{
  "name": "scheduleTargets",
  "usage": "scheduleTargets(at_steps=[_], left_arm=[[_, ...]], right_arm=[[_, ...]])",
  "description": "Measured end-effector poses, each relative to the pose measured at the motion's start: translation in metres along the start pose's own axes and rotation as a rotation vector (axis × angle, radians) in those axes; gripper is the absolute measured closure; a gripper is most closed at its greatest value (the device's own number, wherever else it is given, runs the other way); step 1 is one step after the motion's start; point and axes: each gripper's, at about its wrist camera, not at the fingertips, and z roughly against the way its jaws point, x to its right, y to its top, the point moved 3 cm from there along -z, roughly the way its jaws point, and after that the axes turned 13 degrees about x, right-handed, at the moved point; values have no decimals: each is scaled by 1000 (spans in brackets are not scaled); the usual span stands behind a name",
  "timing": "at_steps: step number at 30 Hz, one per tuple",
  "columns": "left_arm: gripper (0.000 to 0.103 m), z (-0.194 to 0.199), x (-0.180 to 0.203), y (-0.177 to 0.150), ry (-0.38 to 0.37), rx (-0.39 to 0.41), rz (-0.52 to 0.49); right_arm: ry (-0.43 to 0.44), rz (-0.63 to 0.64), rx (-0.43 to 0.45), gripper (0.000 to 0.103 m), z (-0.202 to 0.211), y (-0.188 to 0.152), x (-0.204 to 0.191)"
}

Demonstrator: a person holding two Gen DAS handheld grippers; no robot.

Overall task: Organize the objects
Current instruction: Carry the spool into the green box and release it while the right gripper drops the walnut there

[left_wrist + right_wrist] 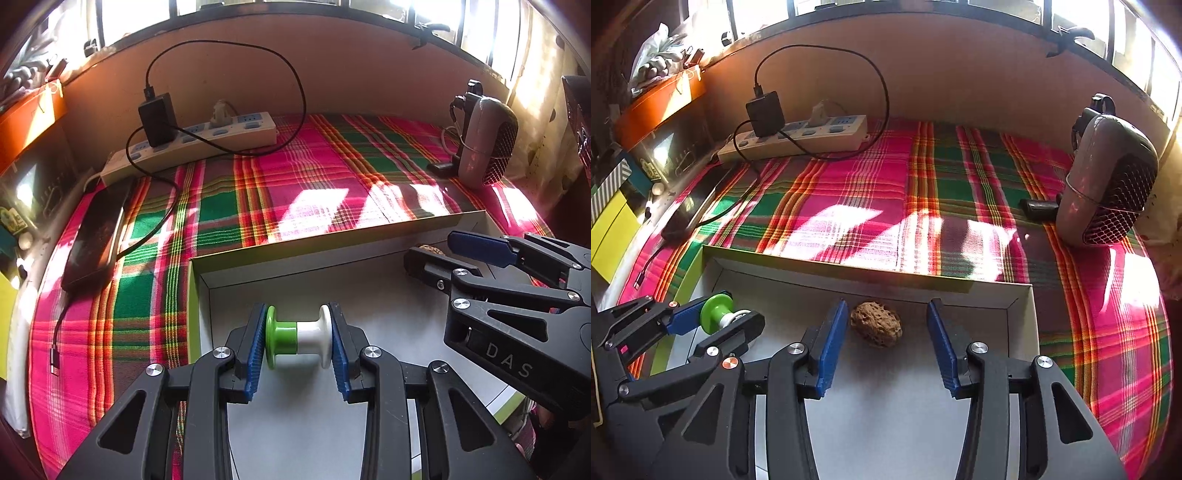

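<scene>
Left wrist view is showing the left tool (298, 338) clamping a green and white spool (298, 336) end to end, its blue pads (255, 350) pressing on the green flange on one side and the white flange on the other. The spool is sitting over the pale floor of a shallow cardboard box (332, 240), near the box's left wall. At the right of this view the right tool (430, 251) is reaching into the same box, with a brown walnut (430, 249) just peeking between its fingers.

Right wrist view is showing the right tool (888, 325) standing open, its blue pads (831, 347) spread to either side of the walnut (876, 323) without touching it. The walnut is lying on the box floor close to the far wall of the box (871, 271), nearer the left pad than the right. The left tool (718, 317) is appearing at the left edge here, gripping the spool (720, 315).

The box is resting on a pink, green and red plaid cloth (960, 192) covering the counter. Farther back a white power strip (801, 138) is lying by the wall with a black charger (765, 113) plugged in, a dark phone (94, 236) is lying at the left, and a grey mesh-fronted device (1108, 181) is standing at the right.
</scene>
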Motion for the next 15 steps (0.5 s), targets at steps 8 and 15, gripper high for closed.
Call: scheduleTargets(at_steps=[8, 15], left_arm=[[73, 26, 1, 2, -4, 41, 11], [73, 49, 4, -6, -4, 61, 6]], right_arm=[[2, -29, 33, 57, 22, -1, 1], [-7, -43, 64, 57, 48, -6, -1]])
